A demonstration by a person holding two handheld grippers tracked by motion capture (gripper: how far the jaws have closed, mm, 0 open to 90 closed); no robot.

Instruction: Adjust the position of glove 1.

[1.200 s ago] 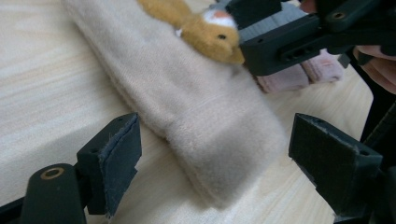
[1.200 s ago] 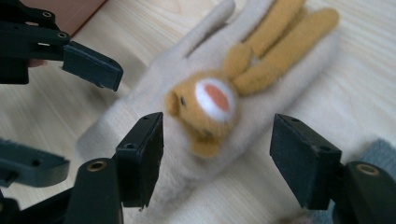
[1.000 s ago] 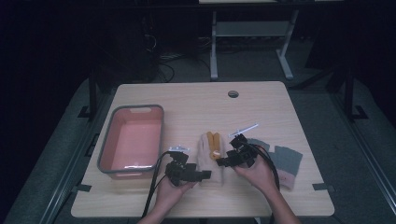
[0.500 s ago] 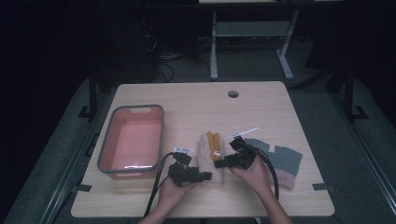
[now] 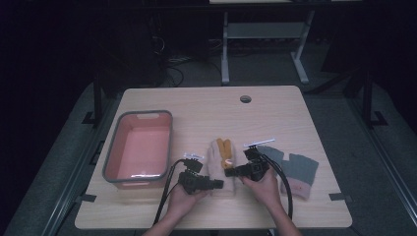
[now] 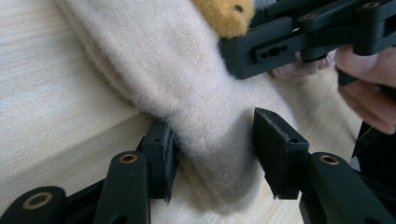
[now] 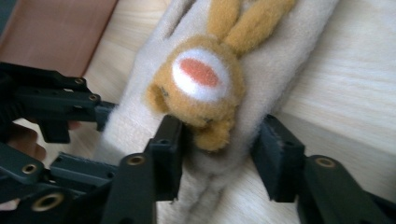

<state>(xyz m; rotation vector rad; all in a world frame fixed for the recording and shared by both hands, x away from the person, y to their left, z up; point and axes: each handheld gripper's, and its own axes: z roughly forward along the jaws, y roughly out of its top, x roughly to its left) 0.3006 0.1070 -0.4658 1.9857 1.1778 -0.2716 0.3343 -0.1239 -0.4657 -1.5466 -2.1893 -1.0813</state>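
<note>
Pink-lined tub (image 5: 110,157) sits bare inside; left gripper (image 6: 212,154) and right gripper (image 7: 219,156) each have jaws apart, straddling the cream sock (image 5: 218,169) beside it.

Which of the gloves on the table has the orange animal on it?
The cream glove lying between the two hand-held grippers, beside the pink bin. The grey gloves off to its right are plain, with pinkish cuffs.
</note>
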